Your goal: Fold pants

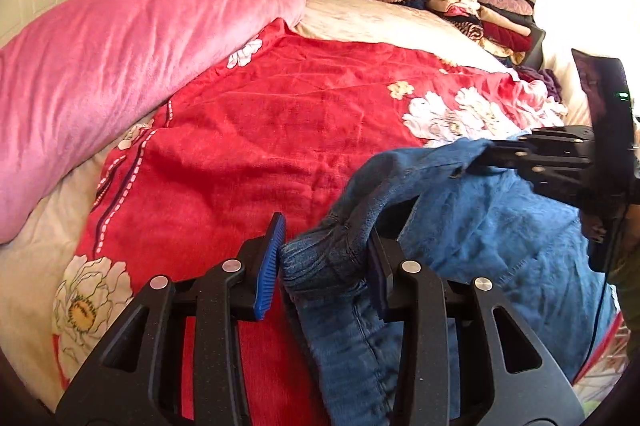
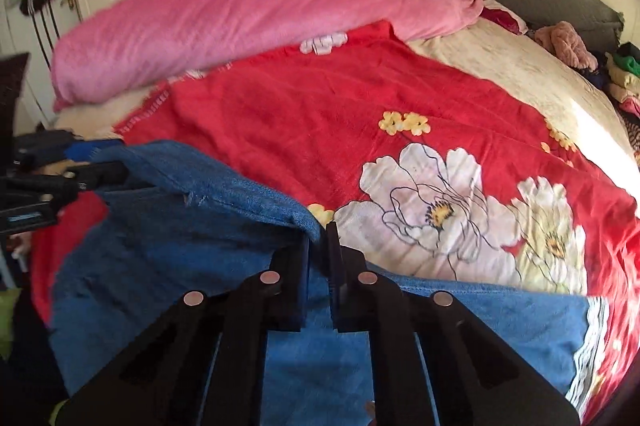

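You have the jeans [image 1: 500, 238] at the near edge of the bed [image 1: 380, 21], lying over the red blanket [image 1: 260, 145] and partly lifted between your two hands. Your left gripper [image 1: 324, 266] is about a third open, with a thick bunched roll of denim, a seam or hem by the look of it, between its blue pads [image 1: 266, 274]; the cloth fills the gap, so it reads as a grip on a fat fold. Your right gripper [image 2: 320, 266] is pinched nearly closed on a thin edge of the denim, and the cloth drapes away from it on both sides.

Expect this fabric to be soft but weighty. Denim sags under its own weight, so whatever hangs free will pull down on your two holds. It is not slippery and not fragile, so a firm pinch is safe. The thin hold on the right is probably the more likely to slide out if you tug hard.

For folding, the best places to hold are likely the stiff, stitched parts: waistband corners, side seams or leg hems. They carry the load without stretching. Which end of the jeans you hold I cannot tell from here.
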The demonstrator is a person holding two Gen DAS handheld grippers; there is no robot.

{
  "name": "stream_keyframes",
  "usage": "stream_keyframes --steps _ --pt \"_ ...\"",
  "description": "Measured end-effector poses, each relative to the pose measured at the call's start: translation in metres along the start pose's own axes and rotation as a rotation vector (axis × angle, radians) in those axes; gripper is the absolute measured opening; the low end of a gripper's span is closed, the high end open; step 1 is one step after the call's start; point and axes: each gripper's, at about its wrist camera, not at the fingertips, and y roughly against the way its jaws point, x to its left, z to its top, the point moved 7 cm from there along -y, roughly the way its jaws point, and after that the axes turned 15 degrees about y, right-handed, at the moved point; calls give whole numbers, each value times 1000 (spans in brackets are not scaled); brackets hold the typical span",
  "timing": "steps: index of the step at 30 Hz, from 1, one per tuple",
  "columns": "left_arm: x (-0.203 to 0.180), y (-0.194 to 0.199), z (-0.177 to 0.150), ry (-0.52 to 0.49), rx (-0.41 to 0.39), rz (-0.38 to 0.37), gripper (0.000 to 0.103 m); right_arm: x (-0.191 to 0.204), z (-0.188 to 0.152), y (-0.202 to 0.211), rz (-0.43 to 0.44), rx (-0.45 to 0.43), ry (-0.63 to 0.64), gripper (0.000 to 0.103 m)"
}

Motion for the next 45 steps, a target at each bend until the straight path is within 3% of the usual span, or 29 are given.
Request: stream_keyframes --steps 8,16,26,31,35,45 --pt "-14 44 -19 -28 -51 -49 29 48 -26 91 48 -136 -34 5" --pt "-17 76 -67 -35 -48 -66 29 117 -66 131 119 -139 -11 5" --pt "-2 84 -116 9 15 -56 29 181 -121 120 180 -35 46 5" --pt "2 83 -129 15 45 -27 37 189 -137 102 203 27 27 5" --pt "6 92 -134 25 52 -22 40 188 -139 100 207 24 13 5" --pt "-4 134 -132 36 -27 -27 40 196 -141 91 228 34 7 5"
